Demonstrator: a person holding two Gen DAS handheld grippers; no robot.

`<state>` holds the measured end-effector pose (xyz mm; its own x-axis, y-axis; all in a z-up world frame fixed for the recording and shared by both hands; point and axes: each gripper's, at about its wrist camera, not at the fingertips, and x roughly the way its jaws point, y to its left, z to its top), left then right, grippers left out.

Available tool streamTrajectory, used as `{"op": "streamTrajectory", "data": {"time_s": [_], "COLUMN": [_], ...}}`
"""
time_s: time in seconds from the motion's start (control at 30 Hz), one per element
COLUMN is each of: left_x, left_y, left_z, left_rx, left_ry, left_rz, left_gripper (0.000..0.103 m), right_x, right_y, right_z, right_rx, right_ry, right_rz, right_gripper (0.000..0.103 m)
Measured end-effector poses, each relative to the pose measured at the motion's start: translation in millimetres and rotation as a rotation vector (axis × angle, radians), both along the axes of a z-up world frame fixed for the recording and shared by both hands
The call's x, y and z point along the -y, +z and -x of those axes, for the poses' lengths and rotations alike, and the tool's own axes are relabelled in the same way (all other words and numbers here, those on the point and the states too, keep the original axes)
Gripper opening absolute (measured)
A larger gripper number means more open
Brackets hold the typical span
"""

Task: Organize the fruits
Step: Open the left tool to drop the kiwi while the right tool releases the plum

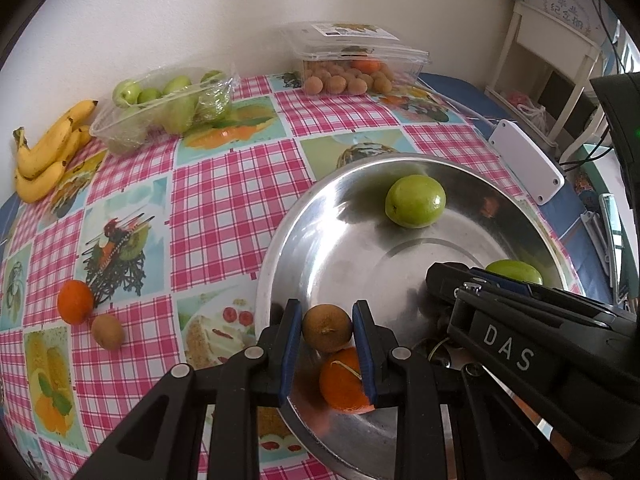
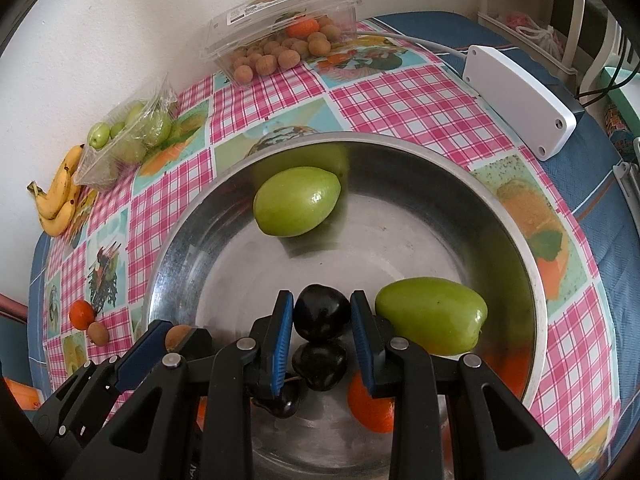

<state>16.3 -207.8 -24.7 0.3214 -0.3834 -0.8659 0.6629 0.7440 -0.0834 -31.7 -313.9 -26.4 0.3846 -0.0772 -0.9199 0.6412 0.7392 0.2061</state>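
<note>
Kiwi (image 1: 327,328) sits pinched in the left gripper (image 1: 326,330) over the bowl (image 1: 280,248); the right gripper (image 2: 322,316) pinches a dark plum (image 2: 322,316) there too. Both look ready to drop: next, spread fingers gently. Only the right view shows more plums beneath. Farther off, an orange (image 1: 75,301) awaits.

- Both views are bright, lit by soft, even daylight.
- The steel bowl (image 1: 352,216) carries broad white glare along its near-left wall and mirrors the fruit inside it.
- A small highlight sits on the green fruit (image 2: 298,207); its shadow beneath is soft-edged.
- Fisheye distortion bends the checked tablecloth (image 1: 224,200) strongly toward the borders, and black vignetting fills the corners.
- Focus is sharp at the centre, softer at the rim.
</note>
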Motion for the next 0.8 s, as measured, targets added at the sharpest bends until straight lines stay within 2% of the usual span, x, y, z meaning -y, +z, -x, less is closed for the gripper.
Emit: {"op": "streamTrajectory", "data": {"time_s": [0.17,0.33,0.53,0.8], "left_x": [1,0,-2,-10], "left_y": [0,3,20,28], "left_z": [0,1,2,-6], "left_rx": [-0.018,-0.023,-0.004,-0.019], "left_ry": [-0.008,-0.009,-0.012,0.021], "left_rz": [0.002,0.013,0.049,0.050], "left_gripper": [0.030,0.041,0.041,0.042], "right_x": [1,1,0,0], "right_y": [1,8,29,46], "right_z": [-1,-1,0,6], "right_rx": [-0.016,-0.015,0.014,0.043], "right_ry": [0.001,0.005,0.008,-0.001], "right_rz": [0.005,0.028,0.073,0.100], "right_gripper": [0.031,0.031,0.031,0.031]}}
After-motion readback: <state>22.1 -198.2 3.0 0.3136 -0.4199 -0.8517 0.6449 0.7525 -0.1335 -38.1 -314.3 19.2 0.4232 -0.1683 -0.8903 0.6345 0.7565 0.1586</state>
